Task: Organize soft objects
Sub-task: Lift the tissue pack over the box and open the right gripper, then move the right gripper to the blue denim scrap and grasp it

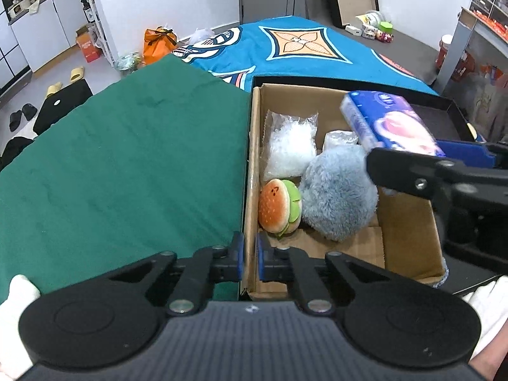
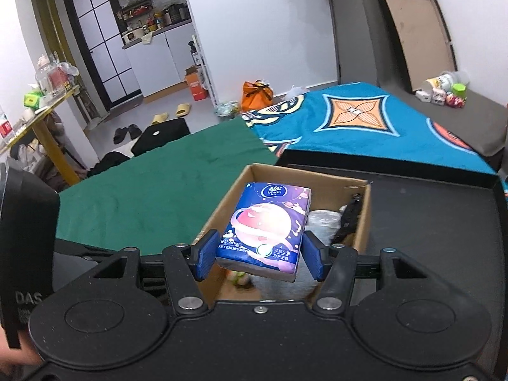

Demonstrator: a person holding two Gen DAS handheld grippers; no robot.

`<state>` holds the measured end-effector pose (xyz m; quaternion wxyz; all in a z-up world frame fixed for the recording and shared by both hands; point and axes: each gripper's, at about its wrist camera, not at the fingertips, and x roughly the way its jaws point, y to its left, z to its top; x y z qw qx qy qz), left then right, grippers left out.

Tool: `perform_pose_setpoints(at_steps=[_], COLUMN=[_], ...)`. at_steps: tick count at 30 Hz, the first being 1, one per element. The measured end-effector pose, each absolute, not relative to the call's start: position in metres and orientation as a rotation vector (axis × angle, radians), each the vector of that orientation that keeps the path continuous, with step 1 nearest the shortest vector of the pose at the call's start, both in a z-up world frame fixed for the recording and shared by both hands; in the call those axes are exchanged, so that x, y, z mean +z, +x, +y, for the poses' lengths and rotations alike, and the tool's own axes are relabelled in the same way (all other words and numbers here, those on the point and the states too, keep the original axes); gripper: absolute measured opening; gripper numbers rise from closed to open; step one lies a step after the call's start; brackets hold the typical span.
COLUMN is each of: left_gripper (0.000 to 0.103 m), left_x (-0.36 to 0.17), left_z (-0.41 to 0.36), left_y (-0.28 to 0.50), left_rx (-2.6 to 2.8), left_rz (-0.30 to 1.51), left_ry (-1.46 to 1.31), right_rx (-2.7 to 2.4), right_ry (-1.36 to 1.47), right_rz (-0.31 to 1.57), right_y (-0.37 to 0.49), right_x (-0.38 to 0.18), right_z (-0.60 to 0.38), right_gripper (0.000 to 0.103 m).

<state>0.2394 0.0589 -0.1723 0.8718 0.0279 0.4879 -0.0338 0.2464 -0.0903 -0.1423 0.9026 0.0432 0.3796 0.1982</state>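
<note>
The left gripper (image 1: 250, 255) is clamped on the near left wall of the cardboard box (image 1: 409, 238), likely steadying it. Inside the box lie a burger plush (image 1: 279, 204), a grey-blue fluffy toy (image 1: 338, 190) and clear plastic bags (image 1: 290, 144). Above the box, the right gripper (image 2: 258, 255) holds a blue tissue pack (image 2: 265, 228), probably to drop in.

White walls (image 2: 270, 31) rose at twelve o'clock; pale grey floor (image 2: 165, 101), white kitchen cabinets (image 2: 152, 60) and a black-framed glass door (image 2: 95, 44) lay toward ten.
</note>
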Motion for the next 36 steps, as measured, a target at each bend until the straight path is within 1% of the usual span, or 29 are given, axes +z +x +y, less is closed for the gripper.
perform_pose_setpoints(at_steps=[2, 4, 6, 17, 20, 23, 25, 28, 30, 33, 36], left_gripper=[0.007, 0.007, 0.007, 0.008, 0.011, 0.011, 0.014, 0.022, 0.036, 0.045, 0.051], left_x=[-0.172, -0.172, -0.171, -0.169, -0.169, -0.169, -0.169, -0.167, -0.166, -0.164, -0.162], left_z=[0.06, 0.062, 0.062, 0.056, 0.054, 0.053, 0.051, 0.047, 0.044, 0.039, 0.034], left_y=[0.239, 0.239, 0.238, 0.239, 0.238, 0.238, 0.238, 0.236, 0.234, 0.233, 0.232], left_rx=[-0.074, -0.077, -0.075, -0.06, -0.05, -0.042, -0.032, -0.019, 0.001, 0.016, 0.019], left_rz=[1.018, 1.019, 1.018, 1.012, 1.012, 1.014, 1.014, 1.003, 0.999, 0.982, 0.971], left_ry=[0.052, 0.04, 0.039, 0.082, 0.096, 0.104, 0.119, 0.145, 0.166, 0.201, 0.23], right_rx=[0.443, 0.452, 0.447, 0.337, 0.322, 0.32, 0.321, 0.313, 0.307, 0.289, 0.283], right_ry=[0.129, 0.158, 0.17, 0.226, 0.242, 0.244, 0.239, 0.24, 0.246, 0.258, 0.278], right_rz=[0.79, 0.801, 0.792, 0.777, 0.776, 0.769, 0.757, 0.747, 0.75, 0.754, 0.766], right_y=[0.247, 0.247, 0.245, 0.237, 0.235, 0.231, 0.228, 0.226, 0.227, 0.227, 0.227], right_x=[-0.143, -0.143, -0.143, -0.149, -0.152, -0.155, -0.157, -0.163, -0.167, -0.172, -0.18], right_z=[-0.088, -0.089, -0.092, -0.135, -0.145, -0.154, -0.16, -0.173, -0.181, -0.193, -0.204], right_gripper=[0.059, 0.077, 0.08, 0.081, 0.081, 0.081, 0.081, 0.081, 0.081, 0.081, 0.081])
